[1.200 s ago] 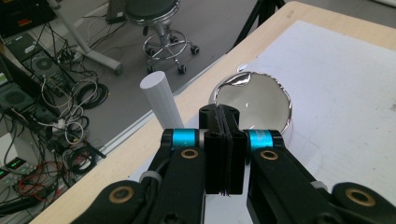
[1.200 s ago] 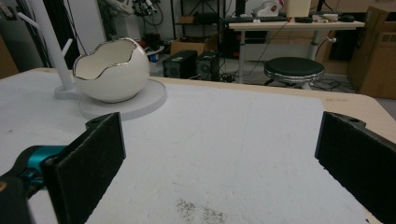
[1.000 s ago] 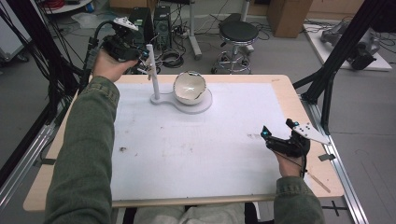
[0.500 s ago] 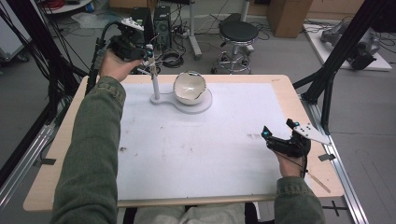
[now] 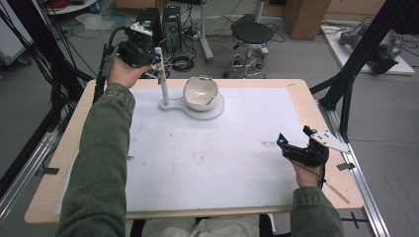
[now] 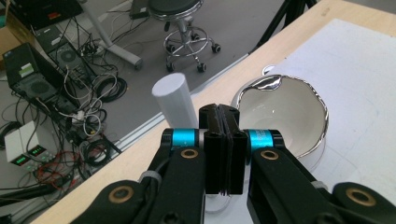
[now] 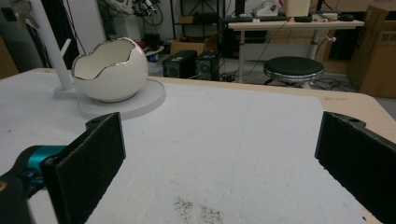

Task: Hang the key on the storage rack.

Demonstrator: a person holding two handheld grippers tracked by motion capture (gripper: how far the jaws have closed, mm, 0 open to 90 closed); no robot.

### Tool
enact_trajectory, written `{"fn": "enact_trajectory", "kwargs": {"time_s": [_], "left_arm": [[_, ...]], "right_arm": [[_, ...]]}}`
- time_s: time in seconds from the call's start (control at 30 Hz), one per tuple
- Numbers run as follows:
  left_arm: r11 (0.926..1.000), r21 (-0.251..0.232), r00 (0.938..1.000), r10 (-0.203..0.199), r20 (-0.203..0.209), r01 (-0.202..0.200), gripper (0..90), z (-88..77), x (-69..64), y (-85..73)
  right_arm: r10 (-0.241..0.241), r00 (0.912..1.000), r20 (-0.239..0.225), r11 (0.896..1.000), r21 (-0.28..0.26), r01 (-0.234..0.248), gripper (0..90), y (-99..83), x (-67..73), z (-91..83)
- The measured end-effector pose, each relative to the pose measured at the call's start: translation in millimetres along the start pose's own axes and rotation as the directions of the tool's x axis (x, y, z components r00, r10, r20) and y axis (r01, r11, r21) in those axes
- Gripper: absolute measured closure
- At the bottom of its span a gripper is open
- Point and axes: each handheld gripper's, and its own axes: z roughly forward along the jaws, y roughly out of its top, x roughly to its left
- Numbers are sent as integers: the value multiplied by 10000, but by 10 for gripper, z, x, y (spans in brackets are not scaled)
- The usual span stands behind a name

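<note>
Even, bright overhead light, soft shadows, glare on the bowl (image 6: 280,116) rim, right gripper view's near jaws blurred, high view slightly soft

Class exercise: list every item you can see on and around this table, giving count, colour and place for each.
Bowl: one, white, egg-shaped with a jagged silver rim, on the stand's round base.
Stand: one, white, far side of the table, with an upright post.
Mat: one, white, covering the table.
Stool: one, black, on the floor beyond.
Computer towers: two, black, on the floor.
Left gripper: black, shut, by the post's top.
Right gripper: black, open, near right.
</note>
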Motion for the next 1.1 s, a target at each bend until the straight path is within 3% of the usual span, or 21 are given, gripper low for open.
{"fn": "enact_trajectory", "kwargs": {"time_s": [0.27, 0.37, 0.5, 0.6, 0.77, 0.83, 1.1], "left_arm": [[9980, -112, 9980, -629, -53, 629, 866, -48, 110, -214], [9964, 74, 9960, -841, 288, 840, 799, -56, 146, -259], [9905, 348, 9881, -1353, 736, 1330, 639, -45, 188, -305], [9841, 535, 9778, -1747, 1157, 1695, 530, -24, 208, -324], [9848, 407, 9786, -1726, 1124, 1690, 397, -26, 184, -347], [9838, 341, 9755, -1790, 1279, 1760, 328, -31, 183, -365], [9863, 84, 9825, -1649, 862, 1648, 129, -80, 186, -467]], "right_arm": [[-24, 10000, -2, 10000, 12, 24, 7, -1, 7, 3], [-40, 10000, 3, 10000, -3, 40, 7, -1, 11, 7], [-70, 10000, -13, 10000, 10, 70, 7, 0, 16, 10], [-42, 10000, -11, 10000, 11, 42, 7, 1, 19, 10], [-78, 10000, -16, 10000, 7, 78, 7, 0, 13, 14], [-75, 10000, -22, 10000, 12, 75, 7, 0, 12, 13], [-40, 10000, 0, 10000, 9, 40, 7, -1, 20, 29]]}}
